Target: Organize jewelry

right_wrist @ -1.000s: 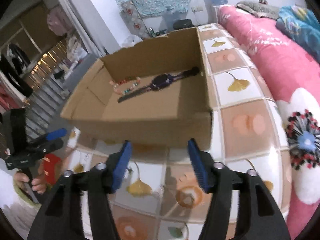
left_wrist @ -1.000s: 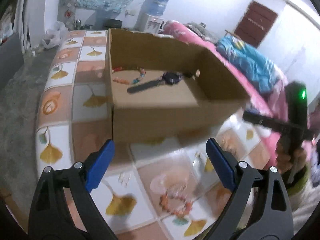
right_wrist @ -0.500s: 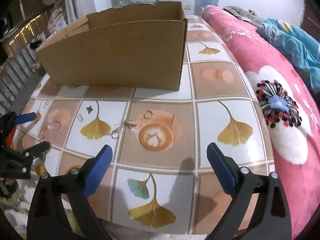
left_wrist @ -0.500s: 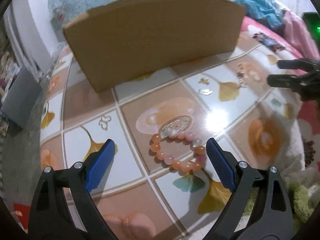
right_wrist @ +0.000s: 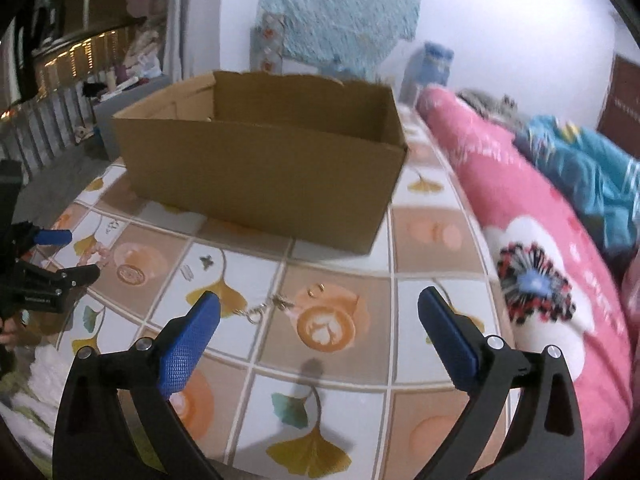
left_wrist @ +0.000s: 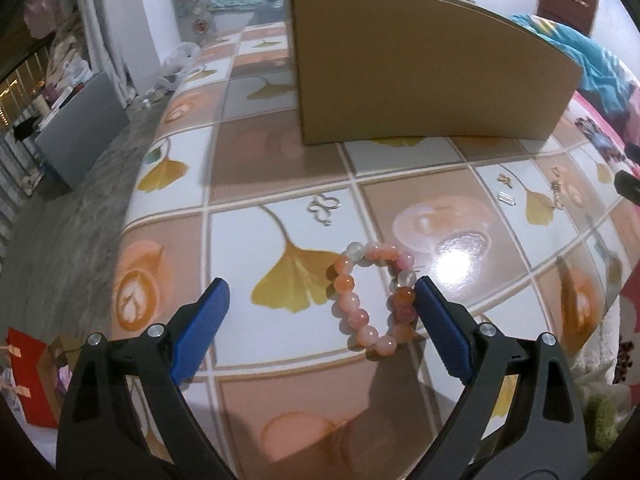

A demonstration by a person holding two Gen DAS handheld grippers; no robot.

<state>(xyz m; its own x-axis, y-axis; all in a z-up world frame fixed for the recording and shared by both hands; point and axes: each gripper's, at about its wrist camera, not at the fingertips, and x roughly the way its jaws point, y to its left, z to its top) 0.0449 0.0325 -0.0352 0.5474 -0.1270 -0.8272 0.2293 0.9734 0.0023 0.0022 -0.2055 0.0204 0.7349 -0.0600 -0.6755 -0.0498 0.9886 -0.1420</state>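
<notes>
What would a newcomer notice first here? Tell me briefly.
The big cardboard box at the back of the tiled table. Next, the pink beaded bracelet lying between the open left tongs, beside the right-hand fingertip. Small metal trinkets lie ahead of the open right tongs.

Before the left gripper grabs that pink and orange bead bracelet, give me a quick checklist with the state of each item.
1. Left gripper open wide: ok.
2. Pink and orange bead bracelet centred between the fingers: not ok, it lies against the right-hand blue pad.
3. Bracelet flat on the tiled tabletop: ok.
4. Silver clover charm out of the closing path: ok.
5. Open brown cardboard box has room: cannot tell, its floor is hidden.
6. Right gripper open, away from the bracelet: ok.
</notes>
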